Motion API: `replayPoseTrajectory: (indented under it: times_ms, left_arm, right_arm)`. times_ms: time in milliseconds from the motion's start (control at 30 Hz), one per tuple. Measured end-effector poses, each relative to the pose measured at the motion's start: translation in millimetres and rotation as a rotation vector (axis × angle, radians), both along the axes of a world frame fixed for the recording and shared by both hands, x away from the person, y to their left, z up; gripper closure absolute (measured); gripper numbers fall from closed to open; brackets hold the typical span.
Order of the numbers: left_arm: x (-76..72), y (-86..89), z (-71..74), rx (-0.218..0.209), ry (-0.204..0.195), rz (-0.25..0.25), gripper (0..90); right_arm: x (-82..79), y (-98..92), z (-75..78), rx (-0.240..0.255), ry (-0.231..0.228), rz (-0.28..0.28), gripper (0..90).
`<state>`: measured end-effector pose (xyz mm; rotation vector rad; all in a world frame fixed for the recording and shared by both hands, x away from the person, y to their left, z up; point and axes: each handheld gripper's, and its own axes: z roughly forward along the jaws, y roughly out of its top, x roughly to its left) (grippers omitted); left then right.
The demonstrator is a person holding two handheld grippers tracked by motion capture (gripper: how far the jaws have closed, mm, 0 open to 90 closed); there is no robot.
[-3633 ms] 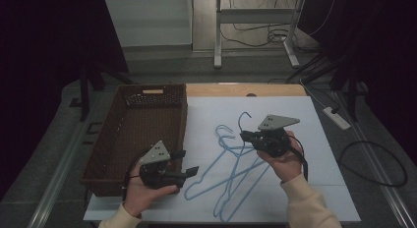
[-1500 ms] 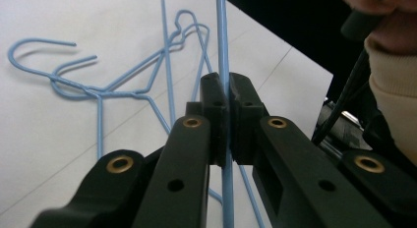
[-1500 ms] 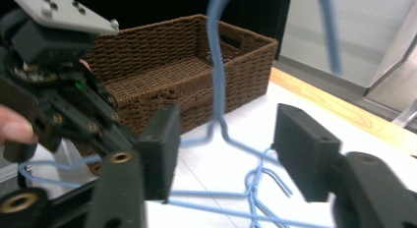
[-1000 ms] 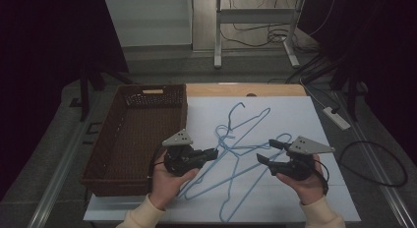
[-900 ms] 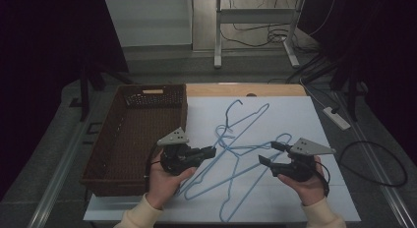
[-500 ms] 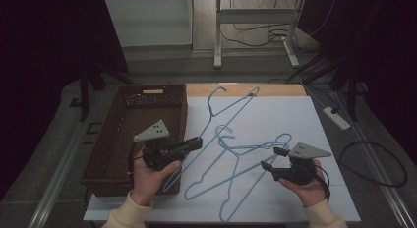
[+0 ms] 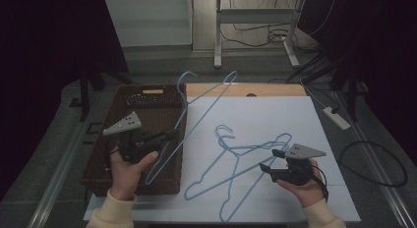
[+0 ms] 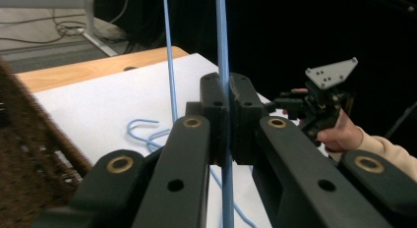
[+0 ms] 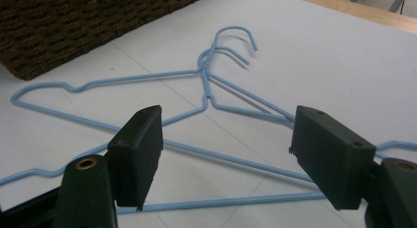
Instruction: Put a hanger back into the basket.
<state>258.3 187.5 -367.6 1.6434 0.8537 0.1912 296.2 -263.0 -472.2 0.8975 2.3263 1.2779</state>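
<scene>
My left gripper (image 7: 172,134) is shut on a thin blue wire hanger (image 7: 206,102). It holds the hanger tilted in the air over the right rim of the brown woven basket (image 7: 147,98), hook end high at the back. In the left gripper view the wire (image 8: 222,41) runs straight up between the pressed pads of my left gripper (image 8: 225,93). Two more blue hangers (image 7: 236,164) lie overlapped on the white sheet (image 7: 275,115). My right gripper (image 7: 268,161) hovers open at their right end. The right gripper view has the two hangers (image 9: 206,85) lying beyond my right gripper (image 9: 228,139), nothing between its jaws.
The basket (image 9: 74,21) stands at the table's left, its inside partly hidden by my left hand. A strip of bare wood (image 7: 265,90) edges the table at the back. A white power strip (image 7: 337,117) and a black cable (image 7: 378,164) lie off the right side.
My left gripper has carried its hanger up and to the left, off the pile and over the basket's edge. The right gripper has sunk slightly toward the two hangers left on the sheet.
</scene>
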Motion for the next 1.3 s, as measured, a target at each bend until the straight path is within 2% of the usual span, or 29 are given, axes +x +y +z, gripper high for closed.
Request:
replayPoseTrajectory:
  times_ms: [100,367,500,667,833,967,1233,1300]
  left_arm:
    - [1.9,8.6,-0.8,-0.017,0.004,0.020,86.7]
    - [4.7,26.9,-1.5,-0.013,0.003,0.062,86.7]
    - [3.9,38.9,-0.9,0.008,-0.003,0.101,86.7]
    - [3.6,54.5,-4.7,0.032,-0.007,0.125,86.6]
    - [4.8,66.0,-10.8,0.084,-0.008,0.139,86.6]
    - [8.4,73.6,-18.5,0.127,0.015,0.156,86.7]
    - [16.1,88.3,-32.0,0.156,0.057,0.186,86.6]
    - [17.3,90.3,-33.7,0.152,0.059,0.186,86.6]
  right_arm:
    - [0.1,0.7,-0.4,-0.007,0.006,0.005,28.8]
    - [0.1,1.2,-1.1,-0.012,0.009,0.005,28.7]
    - [-0.6,0.7,-0.5,-0.010,0.008,0.011,28.7]
    - [-0.2,-0.7,-0.5,-0.008,0.006,0.008,28.7]
    - [0.0,-0.9,-1.1,-0.013,0.006,0.008,28.7]
    - [0.3,-0.9,-1.8,-0.017,0.007,0.006,28.7]
    - [0.9,-1.9,-2.2,-0.026,0.007,0.004,28.6]
    - [1.3,-2.2,-2.8,-0.027,0.009,0.004,28.6]
